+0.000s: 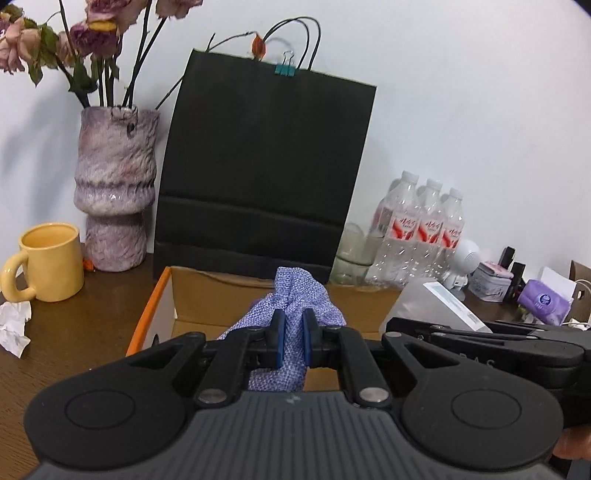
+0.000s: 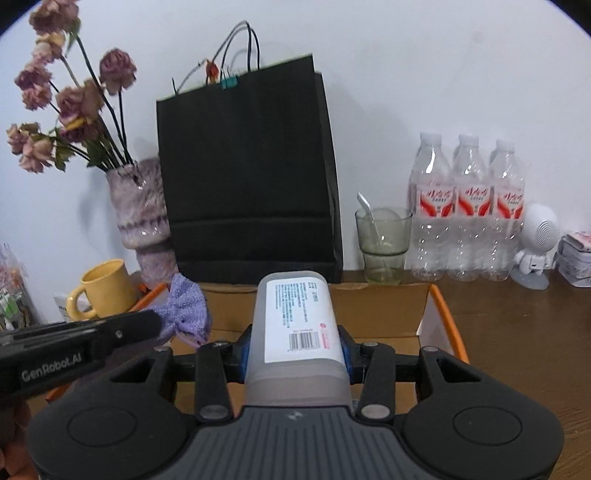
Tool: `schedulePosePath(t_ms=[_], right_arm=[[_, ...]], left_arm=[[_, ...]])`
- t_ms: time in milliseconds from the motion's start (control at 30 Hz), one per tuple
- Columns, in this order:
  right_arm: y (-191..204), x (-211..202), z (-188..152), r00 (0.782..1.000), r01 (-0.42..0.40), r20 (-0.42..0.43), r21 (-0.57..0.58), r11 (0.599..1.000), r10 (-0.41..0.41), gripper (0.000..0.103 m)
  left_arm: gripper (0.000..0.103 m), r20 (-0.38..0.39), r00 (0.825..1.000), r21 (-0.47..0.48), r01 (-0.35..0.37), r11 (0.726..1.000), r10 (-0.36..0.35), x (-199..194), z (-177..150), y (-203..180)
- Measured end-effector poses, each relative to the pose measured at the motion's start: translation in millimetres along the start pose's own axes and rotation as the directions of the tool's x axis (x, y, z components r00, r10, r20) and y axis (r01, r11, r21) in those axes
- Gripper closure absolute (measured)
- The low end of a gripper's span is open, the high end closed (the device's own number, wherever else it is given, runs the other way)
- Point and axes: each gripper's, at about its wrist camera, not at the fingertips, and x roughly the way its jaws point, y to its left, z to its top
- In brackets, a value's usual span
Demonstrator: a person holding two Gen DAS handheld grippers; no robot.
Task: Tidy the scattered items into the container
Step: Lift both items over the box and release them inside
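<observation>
Tongs first. Left tongs, at 6 o'clock in the left wrist view, are pinched nearly closed on a purple woven bow; the blue pads squeeze the fabric at its waist, with cloth bunching above and below them. Right tongs stand part open, clamped on a translucent plastic bottle that lies along the fingers, its white barcode label facing up.

Just beyond both tongs sits the open cardboard box with an orange rim. Bow and bottle both hang over its near part, held up and not resting in it. In the right wrist view the bow shows at 9 o'clock, over the box's left edge.

Brown wooden bench carries everything. At 9 o'clock in the left wrist view: yellow mug, with crumpled white paper nearer the camera. Behind the mug, a mottled purple vase with dried roses.

Farther back, at 12 o'clock, a black paper bag stands against the white wall, with a teal binder clip on its top edge. At 2 o'clock in the right wrist view: glass tumbler with a spoon, then three water bottles, then a small white robot figure.
</observation>
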Motion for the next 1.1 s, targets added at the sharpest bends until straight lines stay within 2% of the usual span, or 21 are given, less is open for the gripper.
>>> schedulePosePath(t_ms=[133,200,233,267,300,333,600,1100], right_arm=[[3.2,5.4,-4.3,1.000,0.002,-0.031,-0.018,1.000,-0.002,0.062],[3.8,5.9,-4.7,0.999,0.000,-0.054,-0.026,1.000,-0.001,0.060],[4.4,5.8,-4.1,0.998,0.003,-0.063,-0.035,0.999,-0.005,0.042],[5.6,5.5,-3.9,0.997,0.019,-0.068,-0.048,0.999,-0.022,0.015],[7.7,4.2,-3.9,0.996,0.052,-0.064,-0.072,0.996,-0.056,0.005],[8.9,1.6,-2.8,0.996,0.067,-0.052,-0.087,0.994,-0.071,0.000],[5.4,3.2,-1.6,0.992,0.062,-0.105,-0.078,0.995,-0.070,0.000],[6.3,1.3,-0.6,0.992,0.057,-0.107,-0.081,0.995,-0.065,0.000]], left_arm=[[0.088,-0.017,1.000,-0.033,-0.011,0.999,0.011,3.0,-1.2,7.9],[0.058,-0.028,0.999,-0.038,-0.038,0.999,0.037,3.3,-0.5,9.5],[0.014,-0.030,0.998,-0.038,-0.061,0.997,0.060,3.2,-0.1,10.1],[0.001,-0.019,0.995,-0.042,-0.102,0.994,0.101,1.9,0.4,10.6],[0.000,-0.006,0.992,-0.036,-0.130,0.991,0.130,0.8,0.8,9.8],[0.000,-0.007,0.990,-0.017,-0.140,0.990,0.140,0.3,1.8,8.0],[0.000,-0.041,0.988,-0.012,-0.152,0.988,0.151,1.8,1.8,6.4],[0.000,-0.040,0.987,-0.003,-0.154,0.988,0.153,-1.7,2.7,3.5]])
